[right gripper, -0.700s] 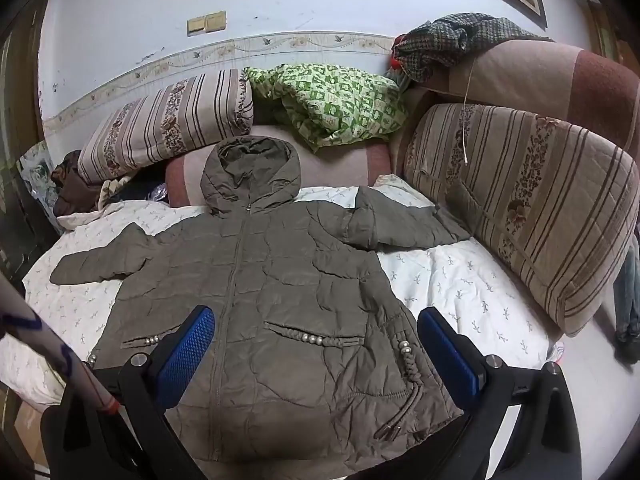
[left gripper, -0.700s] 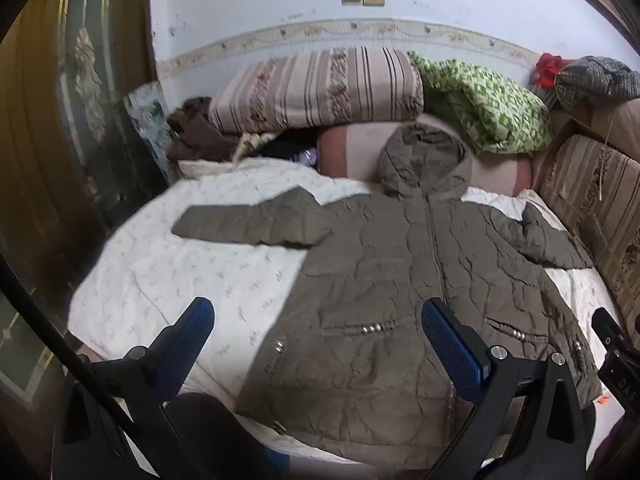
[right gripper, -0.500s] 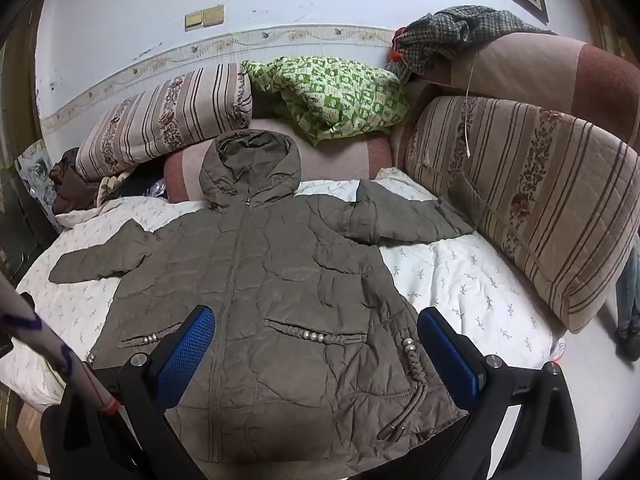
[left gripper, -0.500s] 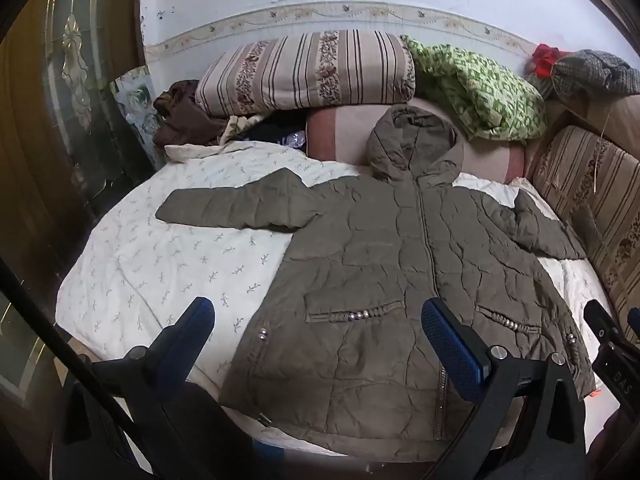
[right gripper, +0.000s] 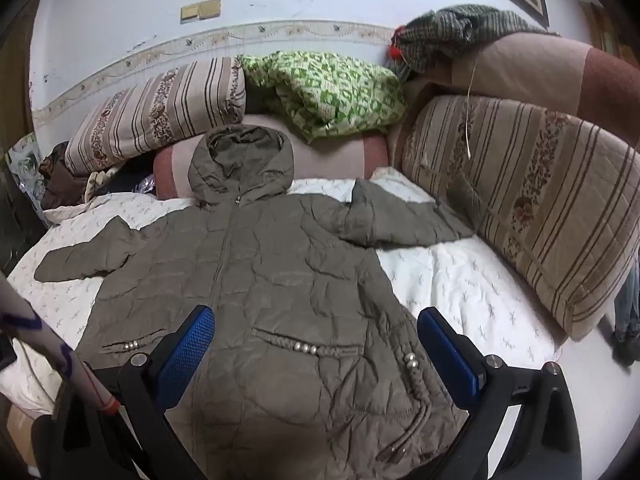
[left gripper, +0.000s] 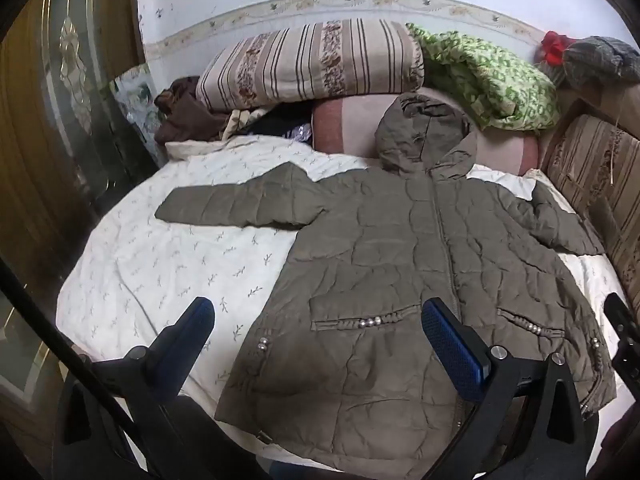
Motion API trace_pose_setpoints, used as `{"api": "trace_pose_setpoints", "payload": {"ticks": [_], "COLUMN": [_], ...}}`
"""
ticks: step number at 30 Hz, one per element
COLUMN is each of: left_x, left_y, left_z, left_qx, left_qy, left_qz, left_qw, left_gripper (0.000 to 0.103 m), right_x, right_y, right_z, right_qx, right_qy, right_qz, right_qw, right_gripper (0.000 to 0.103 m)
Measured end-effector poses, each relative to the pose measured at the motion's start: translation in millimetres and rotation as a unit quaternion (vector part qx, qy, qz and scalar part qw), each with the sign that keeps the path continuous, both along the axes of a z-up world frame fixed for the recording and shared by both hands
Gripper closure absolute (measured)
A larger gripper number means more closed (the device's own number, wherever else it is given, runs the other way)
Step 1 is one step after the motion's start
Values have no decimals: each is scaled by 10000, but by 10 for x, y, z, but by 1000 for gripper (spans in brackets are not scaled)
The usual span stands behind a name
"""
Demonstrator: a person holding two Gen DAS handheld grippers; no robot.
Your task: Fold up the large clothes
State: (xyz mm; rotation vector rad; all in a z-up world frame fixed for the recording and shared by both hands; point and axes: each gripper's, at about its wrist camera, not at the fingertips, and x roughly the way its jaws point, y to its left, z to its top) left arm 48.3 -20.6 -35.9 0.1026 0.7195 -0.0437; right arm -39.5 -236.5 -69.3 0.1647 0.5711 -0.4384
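An olive-green quilted hooded jacket [left gripper: 400, 264] lies flat, front up and zipped, on a white patterned bed sheet [left gripper: 168, 264]. Both sleeves are spread out to the sides and the hood rests on a pink bolster. It also shows in the right wrist view [right gripper: 272, 280]. My left gripper [left gripper: 316, 332] is open and empty, held above the jacket's lower left hem. My right gripper [right gripper: 316, 332] is open and empty, above the jacket's lower right part near the pocket.
Striped pillows [left gripper: 312, 60] and a green quilt [left gripper: 492, 80] are piled at the bed's head. A striped cushion [right gripper: 540, 208] lines the right side. A wooden door [left gripper: 48, 120] stands at the left. A white pole [right gripper: 48, 332] crosses the right view's left edge.
Both grippers have drifted slightly over the jacket, so the jacket sits a little differently in each view. The jacket itself has not moved and both grippers stay open.
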Motion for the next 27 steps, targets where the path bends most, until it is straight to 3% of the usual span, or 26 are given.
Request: {"api": "trace_pose_setpoints", "payload": {"ticks": [7,11,17,24,25,26,27], "left_x": [148,216,406,728,768,796,825], "left_y": [65,111,336,870,921,950,977], "left_z": [-265,-397,-633,-1156,-1254,-1343,-1459], "left_qx": [83,-131,193,34,-15,-56,-170], "left_qy": [387,729,777,1248,1396,1575,1879], "left_qz": [219,165,445,714,682,627,537], "left_qw": [9990,9971,9958,9896,9879,9855,9806], "left_gripper": [1,2,2,4,23,35,68], "right_x": [135,198,267,312,320,332,339], "right_y": [-162,-121,-48,-29,-11,10,31], "right_z": [-270,-338,-402,-485,-491,-491,-494], "right_qx": [713,576,479,534,520,504,484], "right_qy": [417,579,713,909,929,946,963], "right_qz": [58,102,213,166,173,186,209], "right_qw": [9966,9966,9961,9943,9942,9941,9940], "right_gripper": [0,0,0,0,0,0,0]}}
